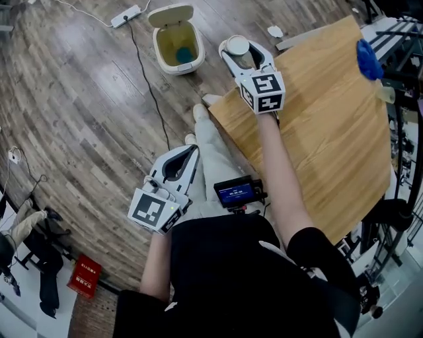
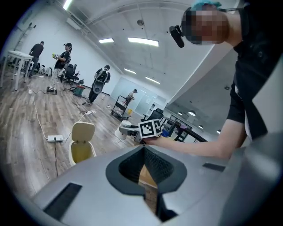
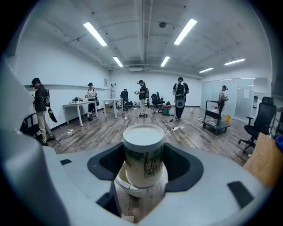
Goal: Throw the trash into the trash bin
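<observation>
A paper cup with a white lid (image 1: 236,45) is held upright in my right gripper (image 1: 238,47), whose jaws are shut on its sides. It hangs over the floor just right of the cream trash bin (image 1: 177,47), whose lid stands open with something blue inside. In the right gripper view the cup (image 3: 143,154) fills the space between the jaws, and the bin's rim (image 3: 126,184) shows beyond and below it. My left gripper (image 1: 193,151) hangs lower, near the person's legs, shut and empty. From the left gripper view I see the bin (image 2: 82,148) and the right gripper's marker cube (image 2: 150,128).
A wooden table (image 1: 330,125) fills the right side, with a blue object (image 1: 368,59) at its far edge. A white scrap (image 1: 275,31) lies on the floor beyond the table. A power strip (image 1: 125,16) and its black cable (image 1: 149,86) run left of the bin. Several people stand far off.
</observation>
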Demonstrator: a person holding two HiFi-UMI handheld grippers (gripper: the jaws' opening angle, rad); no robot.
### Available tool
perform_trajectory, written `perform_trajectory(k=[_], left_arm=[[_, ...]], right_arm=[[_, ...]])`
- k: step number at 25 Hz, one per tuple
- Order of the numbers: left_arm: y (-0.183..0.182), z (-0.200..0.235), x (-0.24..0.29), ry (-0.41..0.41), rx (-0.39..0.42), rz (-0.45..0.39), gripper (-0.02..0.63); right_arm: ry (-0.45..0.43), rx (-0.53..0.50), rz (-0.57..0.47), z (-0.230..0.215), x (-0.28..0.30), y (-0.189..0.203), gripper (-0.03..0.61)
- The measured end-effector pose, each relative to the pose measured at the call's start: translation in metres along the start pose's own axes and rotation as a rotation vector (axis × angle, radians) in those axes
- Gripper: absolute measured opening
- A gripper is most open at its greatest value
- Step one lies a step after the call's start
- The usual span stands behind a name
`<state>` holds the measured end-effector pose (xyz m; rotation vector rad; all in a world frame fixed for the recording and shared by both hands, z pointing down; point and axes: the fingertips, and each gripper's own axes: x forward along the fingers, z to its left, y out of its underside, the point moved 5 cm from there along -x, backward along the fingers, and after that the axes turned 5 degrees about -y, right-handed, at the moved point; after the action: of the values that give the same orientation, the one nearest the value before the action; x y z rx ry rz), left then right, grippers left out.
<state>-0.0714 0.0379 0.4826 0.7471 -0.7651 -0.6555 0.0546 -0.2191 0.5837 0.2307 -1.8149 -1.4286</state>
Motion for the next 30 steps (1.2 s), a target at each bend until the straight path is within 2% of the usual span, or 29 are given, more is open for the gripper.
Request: perform_trajectory(k=[3, 8, 16, 19, 25, 27, 30], left_arm=[[-0.008, 0.029, 0.009, -0.037, -0.009, 0.012, -0.005], [-0.038, 0.070, 0.025, -0.071, -0.014, 0.018, -0.005], [-0.090, 0.134, 0.098, -0.085, 0.046, 0.045, -0.005], [-0.102, 0.149, 0.120, -0.066, 0.052, 0.058, -0.005], [-0.086, 0.173, 0.165, 0.013, 0.022, 0.098, -0.005], [-0.074, 0.186, 0.179, 0.043, 0.004, 0.109, -0.005], [-0.050, 0.210, 0.192, 0.049, -0.027, 0.170, -0.005]], right_arm=[[-0.041, 0.037, -0.024, -0.001, 0.037, -0.013, 0.267], [-0.089, -0.002, -0.044, 0.005, 0.090, -0.044, 0.267], [-0.141, 0.058, 0.016, -0.018, 0.158, -0.031, 0.267], [-0.143, 0.067, 0.026, -0.026, 0.179, -0.030, 0.267], [-0.194, 0.069, 0.099, -0.014, 0.214, 0.000, 0.267], [-0.204, 0.072, 0.146, -0.006, 0.229, 0.020, 0.267], [-0.215, 0.105, 0.231, 0.005, 0.248, 0.059, 0.267]])
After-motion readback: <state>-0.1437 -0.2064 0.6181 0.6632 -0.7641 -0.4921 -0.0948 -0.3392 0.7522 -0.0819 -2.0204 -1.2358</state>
